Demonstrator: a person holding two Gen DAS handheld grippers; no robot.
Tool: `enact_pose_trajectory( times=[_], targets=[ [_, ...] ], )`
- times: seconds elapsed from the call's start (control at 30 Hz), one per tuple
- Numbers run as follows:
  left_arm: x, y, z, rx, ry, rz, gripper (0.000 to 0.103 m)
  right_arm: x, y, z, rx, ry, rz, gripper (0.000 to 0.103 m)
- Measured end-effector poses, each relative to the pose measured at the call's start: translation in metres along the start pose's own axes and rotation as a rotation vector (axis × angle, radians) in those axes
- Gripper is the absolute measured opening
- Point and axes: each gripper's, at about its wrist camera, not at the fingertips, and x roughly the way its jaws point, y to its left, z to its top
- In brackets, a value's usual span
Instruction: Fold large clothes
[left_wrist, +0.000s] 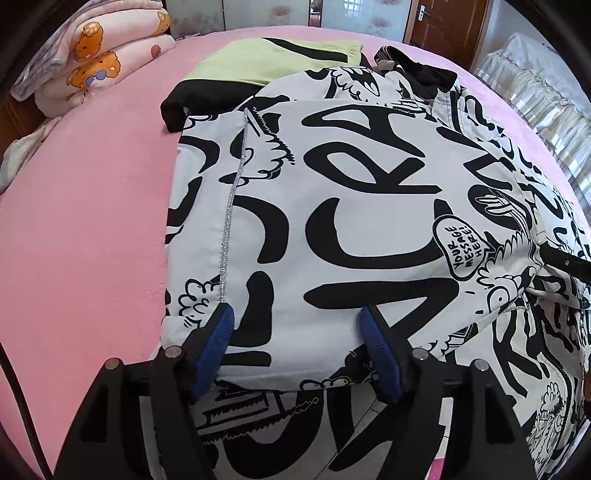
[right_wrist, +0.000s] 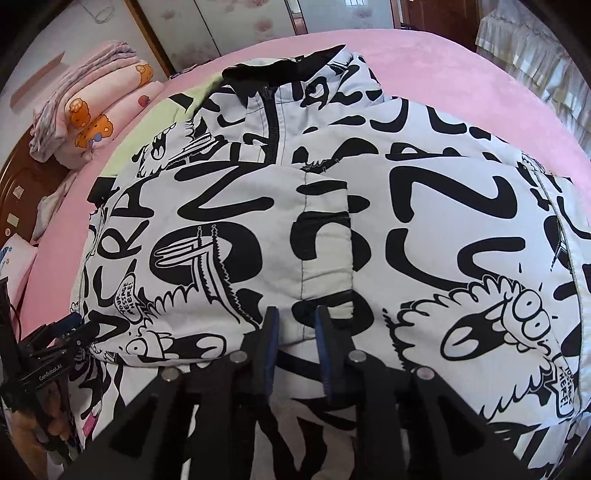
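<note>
A large white jacket with black graffiti print (left_wrist: 351, 206) lies on the pink bed (left_wrist: 85, 221), both sleeves folded in over its body. My left gripper (left_wrist: 297, 317) is open, its blue-padded fingers (left_wrist: 221, 332) resting over the near hem of the left folded sleeve. In the right wrist view the jacket (right_wrist: 406, 229) fills the frame, collar and zipper at the far end. My right gripper (right_wrist: 295, 314) has its jaws narrowly apart around the near cuff edge of the folded sleeve (right_wrist: 325, 240); whether it pinches the cloth is unclear. The left gripper also shows at the lower left (right_wrist: 55, 332).
A folded green and black garment (left_wrist: 273, 59) lies beyond the jacket. A stack of folded pink quilts (left_wrist: 96, 55) sits at the far left of the bed. Curtains (left_wrist: 535, 96) hang at the right. A wooden headboard (right_wrist: 22, 184) runs along the left.
</note>
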Motion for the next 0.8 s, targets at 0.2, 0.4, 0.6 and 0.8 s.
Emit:
enact_pose_trajectory(
  times=[0.2,0.4,0.6,0.8],
  targets=[
    [-0.004,-0.009,-0.004,0.003,0.003,-0.002,0.085,-0.008,0.004,-0.010,0.025,-0.001,0.003,0.028],
    [-0.030,-0.014,-0.018,0.008,-0.022,-0.033,0.085,-0.032,0.007,-0.032,0.045,-0.042,0.002,0.028],
    [-0.069,-0.018,-0.049,0.004,-0.046,-0.053,0.085,-0.066,0.013,-0.065,0.042,-0.071,0.011,0.029],
    [-0.115,-0.017,-0.082,0.002,-0.074,-0.054,0.085,-0.107,0.023,-0.091,-0.001,-0.109,0.005,0.029]
  ],
)
